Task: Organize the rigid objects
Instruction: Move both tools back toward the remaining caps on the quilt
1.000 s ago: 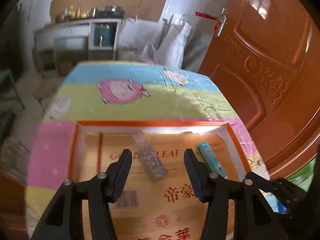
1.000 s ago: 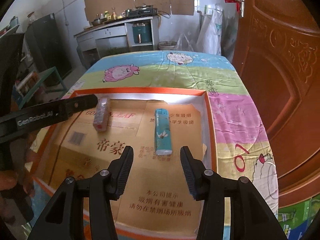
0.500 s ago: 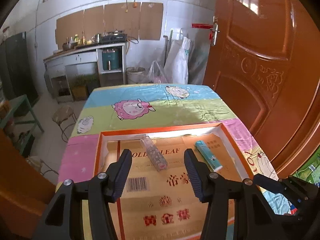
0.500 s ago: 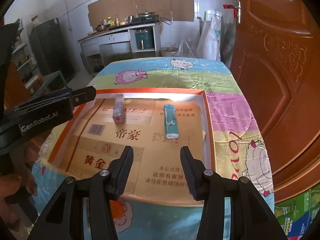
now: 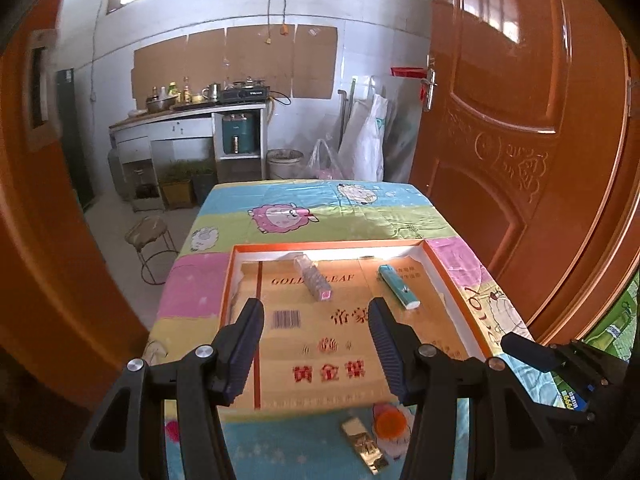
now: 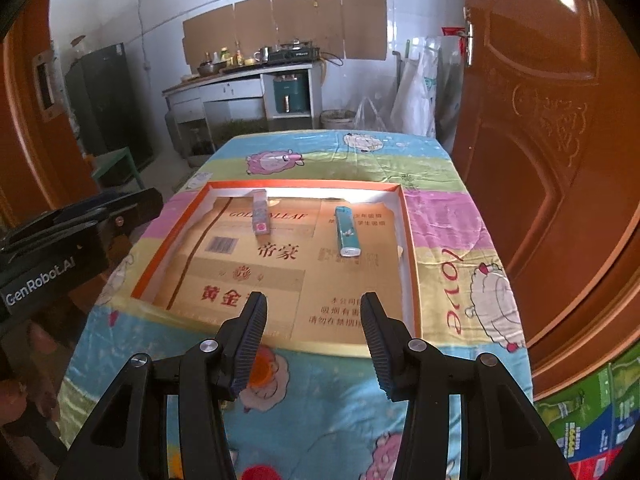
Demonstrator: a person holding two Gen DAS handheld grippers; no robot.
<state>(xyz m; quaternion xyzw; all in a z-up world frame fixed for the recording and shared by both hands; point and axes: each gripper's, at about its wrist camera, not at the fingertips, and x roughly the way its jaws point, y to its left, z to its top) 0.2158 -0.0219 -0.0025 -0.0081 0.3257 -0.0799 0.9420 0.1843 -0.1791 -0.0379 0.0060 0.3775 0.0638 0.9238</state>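
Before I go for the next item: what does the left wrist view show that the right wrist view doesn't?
Only the left wrist view: a gold bar-shaped item on the cloth in front of the tray, beside the orange cap, and the right tool's outer side.
Only the right wrist view: the left tool's body, seen from the side, and the hand holding it.
Both: the tray holding the clear case and the teal lighter, apart from each other. The orange cap shows in both, partly hidden in the right view. Each view shows its own tool, left and right, open and empty.
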